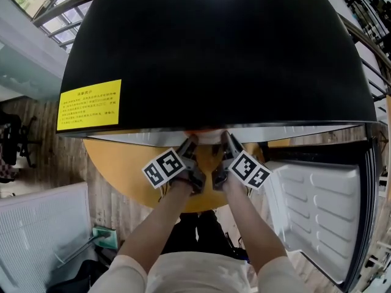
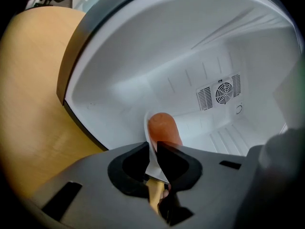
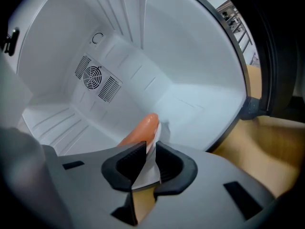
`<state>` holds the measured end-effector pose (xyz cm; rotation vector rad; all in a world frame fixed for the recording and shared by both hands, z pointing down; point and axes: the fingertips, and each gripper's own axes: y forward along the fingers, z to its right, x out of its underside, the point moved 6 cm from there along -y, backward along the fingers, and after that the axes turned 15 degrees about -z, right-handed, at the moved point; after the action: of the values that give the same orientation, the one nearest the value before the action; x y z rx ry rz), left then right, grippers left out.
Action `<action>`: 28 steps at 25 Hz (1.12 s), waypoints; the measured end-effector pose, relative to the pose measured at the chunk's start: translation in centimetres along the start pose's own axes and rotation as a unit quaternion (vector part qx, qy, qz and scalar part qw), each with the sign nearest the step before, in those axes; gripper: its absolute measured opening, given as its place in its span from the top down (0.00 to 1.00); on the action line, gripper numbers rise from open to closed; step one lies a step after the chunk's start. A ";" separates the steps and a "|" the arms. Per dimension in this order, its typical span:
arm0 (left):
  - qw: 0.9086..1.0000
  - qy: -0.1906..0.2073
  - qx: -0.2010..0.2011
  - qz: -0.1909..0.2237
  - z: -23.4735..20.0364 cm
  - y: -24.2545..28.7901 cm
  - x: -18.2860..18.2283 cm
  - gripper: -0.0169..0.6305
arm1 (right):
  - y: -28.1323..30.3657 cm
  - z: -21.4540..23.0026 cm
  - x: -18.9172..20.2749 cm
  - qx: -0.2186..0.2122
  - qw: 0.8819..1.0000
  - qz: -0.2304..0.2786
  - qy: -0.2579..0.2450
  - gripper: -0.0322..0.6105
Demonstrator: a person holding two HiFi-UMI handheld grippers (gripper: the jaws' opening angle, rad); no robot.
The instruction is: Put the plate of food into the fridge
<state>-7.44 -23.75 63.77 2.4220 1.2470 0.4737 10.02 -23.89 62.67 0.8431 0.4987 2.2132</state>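
Note:
A white plate [image 2: 154,168] carries an orange-red sausage [image 2: 164,128] and is held level inside the open fridge [image 2: 190,56]. My left gripper [image 2: 153,149] is shut on the plate's rim from one side. On the opposite rim of the plate [image 3: 147,173], my right gripper [image 3: 149,156] is also shut, with the sausage [image 3: 141,131] just beyond its jaws. In the head view the left gripper [image 1: 191,144] and right gripper [image 1: 227,140] reach side by side under the fridge's black top [image 1: 220,47], which hides the plate.
The fridge interior is white, with a fan vent [image 2: 221,93] on the back wall and a ribbed floor [image 3: 62,128]. Its door [image 1: 317,206] hangs open at the right. The fridge stands on a round wooden table [image 1: 122,170]. A yellow label [image 1: 90,105] is on its top.

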 end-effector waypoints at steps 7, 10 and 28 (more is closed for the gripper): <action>1.000 -0.003 -0.009 0.006 -0.3 0.5 -0.4 0.87 | 0.7 0.0 -0.2 0.007 1.000 0.004 -0.001 0.84; 1.000 0.006 -0.015 0.005 -0.4 0.7 -0.6 0.87 | 1.0 0.1 -0.1 0.012 1.000 0.003 -0.007 0.84; 0.998 0.041 -0.052 -0.003 0.6 0.5 -0.4 0.77 | 0.8 -0.8 0.3 0.082 0.992 -0.005 -0.093 0.74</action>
<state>-7.04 -24.42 63.47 2.3326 1.2312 0.6268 8.92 -24.26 62.67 1.1179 0.5974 2.0802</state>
